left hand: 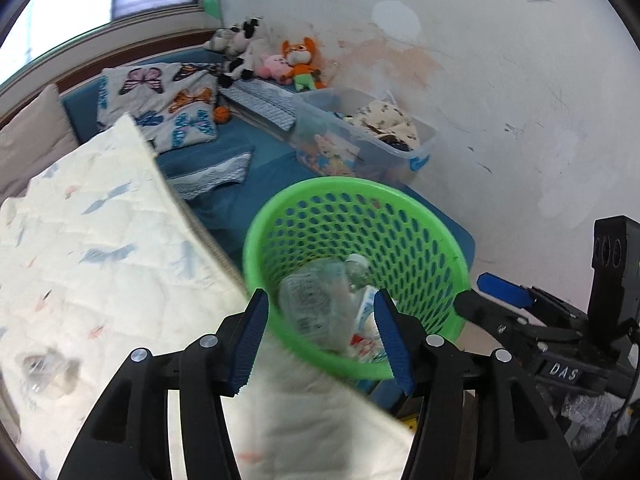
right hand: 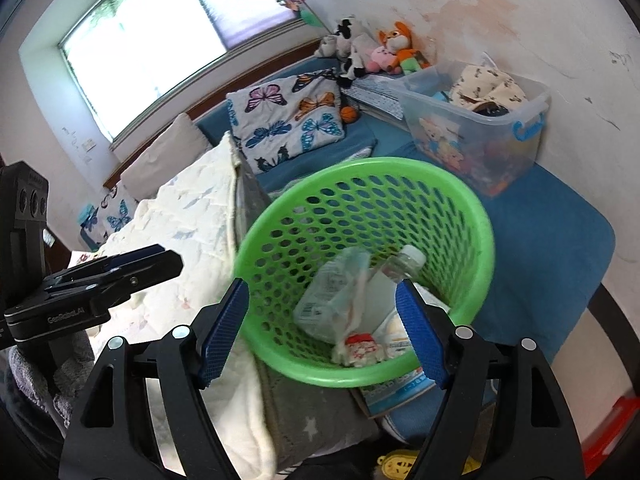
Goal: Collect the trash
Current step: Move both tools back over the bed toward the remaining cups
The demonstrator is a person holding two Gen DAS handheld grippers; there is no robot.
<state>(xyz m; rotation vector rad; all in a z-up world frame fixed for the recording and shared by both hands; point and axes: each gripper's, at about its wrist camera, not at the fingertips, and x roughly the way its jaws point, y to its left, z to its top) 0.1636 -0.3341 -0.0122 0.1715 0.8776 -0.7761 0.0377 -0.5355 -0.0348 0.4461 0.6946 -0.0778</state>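
Note:
A green perforated basket (left hand: 352,184) (right hand: 380,164) stands tilted on the blue bed, against a white quilt. It holds a clear labelled wrapper (left hand: 308,300) (right hand: 332,300), a clear bottle with a white cap (left hand: 358,268) (right hand: 404,264) and a red-and-white packet (right hand: 362,350). My left gripper (left hand: 320,300) is open above the basket's near rim, and nothing is pinched between its pads. My right gripper (right hand: 322,286) is open too, over the basket's mouth; the left wrist view shows the right gripper (left hand: 470,292) at the basket's right side. A crumpled clear piece (left hand: 44,372) lies on the quilt.
The white quilt (left hand: 100,240) (right hand: 188,216) rises left of the basket. A clear storage box (left hand: 376,140) (right hand: 480,136) stands behind it by the wall. Plush toys (right hand: 384,50) and a butterfly pillow (right hand: 288,120) lie farther back under the window. A printed pack (right hand: 400,394) sticks out under the basket.

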